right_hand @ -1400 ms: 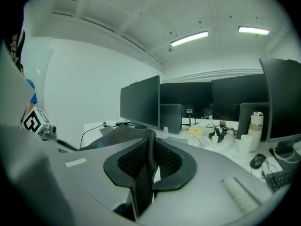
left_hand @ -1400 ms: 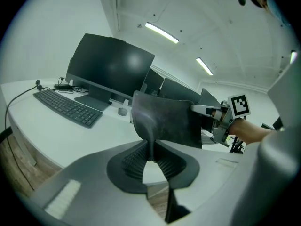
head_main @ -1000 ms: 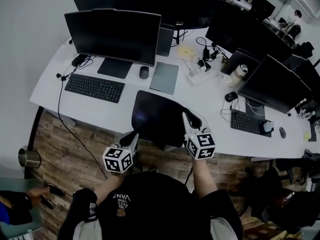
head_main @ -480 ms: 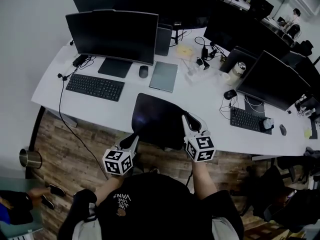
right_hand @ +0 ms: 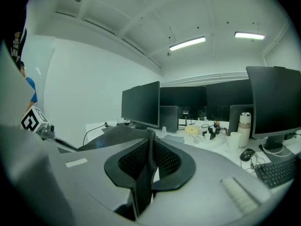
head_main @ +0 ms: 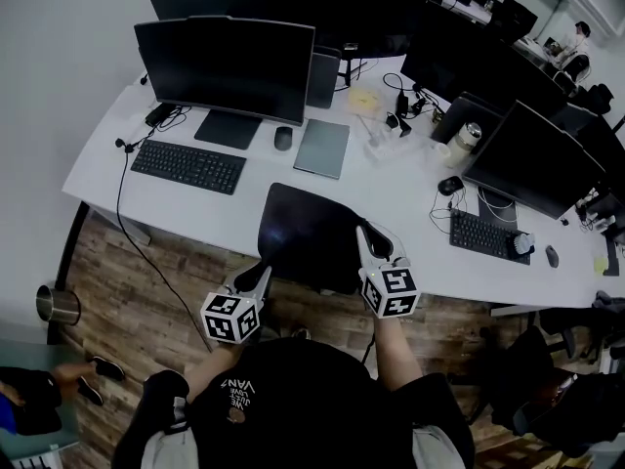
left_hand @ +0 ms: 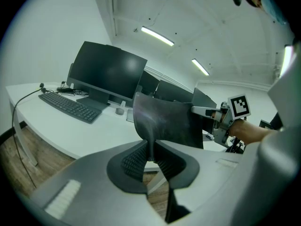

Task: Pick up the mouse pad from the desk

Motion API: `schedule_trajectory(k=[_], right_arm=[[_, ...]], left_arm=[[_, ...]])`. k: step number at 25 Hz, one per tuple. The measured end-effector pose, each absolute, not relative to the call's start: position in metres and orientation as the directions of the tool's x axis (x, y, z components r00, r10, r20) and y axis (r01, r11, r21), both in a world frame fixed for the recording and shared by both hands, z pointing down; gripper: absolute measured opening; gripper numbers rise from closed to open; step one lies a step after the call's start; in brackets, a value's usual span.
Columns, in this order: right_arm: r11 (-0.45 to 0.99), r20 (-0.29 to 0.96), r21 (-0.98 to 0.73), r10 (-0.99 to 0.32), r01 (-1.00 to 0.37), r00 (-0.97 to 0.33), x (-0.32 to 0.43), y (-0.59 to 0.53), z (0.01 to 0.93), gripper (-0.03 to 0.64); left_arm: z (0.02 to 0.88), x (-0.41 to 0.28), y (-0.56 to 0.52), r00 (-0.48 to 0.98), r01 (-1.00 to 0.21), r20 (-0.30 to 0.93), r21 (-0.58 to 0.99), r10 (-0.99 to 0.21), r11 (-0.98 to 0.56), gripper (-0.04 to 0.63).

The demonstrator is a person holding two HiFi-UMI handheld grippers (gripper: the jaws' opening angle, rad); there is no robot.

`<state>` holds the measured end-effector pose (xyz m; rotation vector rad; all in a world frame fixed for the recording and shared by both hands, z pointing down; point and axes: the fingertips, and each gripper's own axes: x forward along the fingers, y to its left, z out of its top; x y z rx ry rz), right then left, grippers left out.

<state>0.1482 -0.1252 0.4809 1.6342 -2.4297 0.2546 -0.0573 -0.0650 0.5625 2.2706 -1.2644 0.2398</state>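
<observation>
Light was even and cool, from ceiling lamps point(left_hand: 157, 36) overhead. Shadows were soft. I noted a faint sheen on the mouse pad point(head_main: 303, 228). Fisheye bent the desk point(head_main: 225, 218) edge in my head view. A dark vignette ringed both gripper views, and the nearest parts there looked blurred.

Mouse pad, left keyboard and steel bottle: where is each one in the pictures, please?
mouse pad point(head_main: 308, 228), head view, middle of its dark surface.
left keyboard point(head_main: 188, 167), head view, centre of the keys.
steel bottle point(right_hand: 243, 133), right gripper view, its body below the cap.
</observation>
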Motion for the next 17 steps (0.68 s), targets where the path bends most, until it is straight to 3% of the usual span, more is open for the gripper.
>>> schedule_trajectory(k=[17], right_arm=[[0.375, 0.272, -0.023, -0.890, -0.927, -0.367, 0.145, -0.136, 0.483, 0.040]], left_arm=[[0.564, -0.060, -0.073, 0.546, -0.831, 0.396, 0.367, -0.739, -0.418, 0.049]])
